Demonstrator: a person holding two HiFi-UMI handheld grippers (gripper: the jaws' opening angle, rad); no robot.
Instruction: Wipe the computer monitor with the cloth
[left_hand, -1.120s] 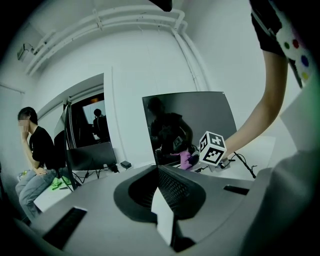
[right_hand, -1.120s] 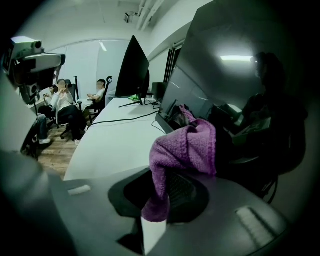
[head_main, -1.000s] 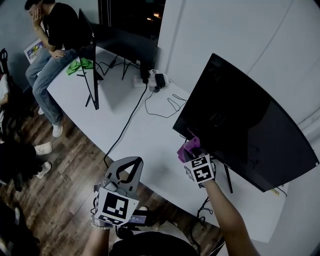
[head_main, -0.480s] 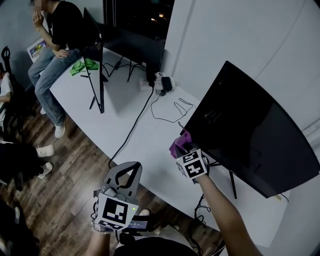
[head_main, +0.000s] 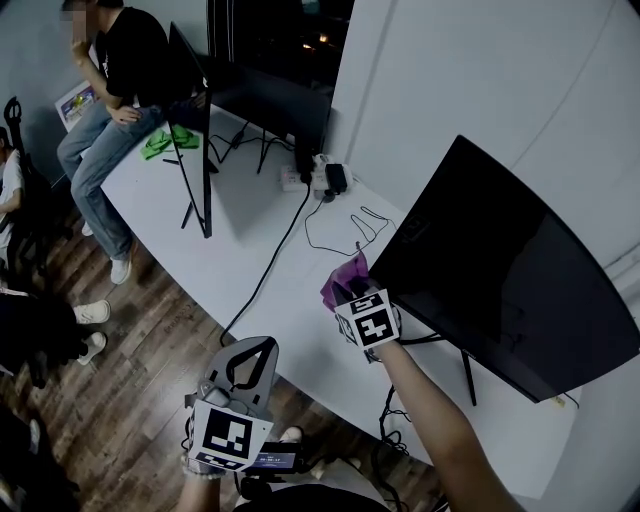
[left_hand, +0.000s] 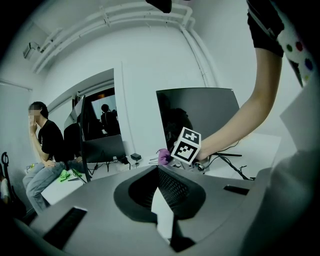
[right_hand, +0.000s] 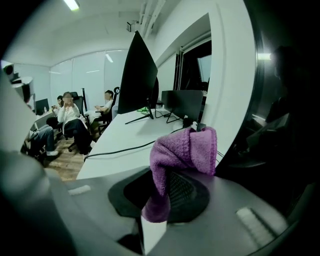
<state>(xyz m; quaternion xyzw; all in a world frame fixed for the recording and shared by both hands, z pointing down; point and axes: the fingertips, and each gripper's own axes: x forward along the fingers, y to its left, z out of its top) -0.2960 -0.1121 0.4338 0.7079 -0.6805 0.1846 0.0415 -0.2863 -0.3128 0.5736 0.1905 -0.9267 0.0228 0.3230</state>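
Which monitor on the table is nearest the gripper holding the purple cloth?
The large monitor at the right, beside the right gripper and cloth; the edge-on monitor and the back monitor stand farther away.

This is an open-plan office. A long white table on a wood-plank floor carries a large dark monitor and two further screens on thin stands, fed by a power strip and black cables trailing across the top and over its edge. A seated person sits at the far end of the table, while the right gripper view shows more people in wheeled office chairs in front of glass partitions, under a ceiling strip light.
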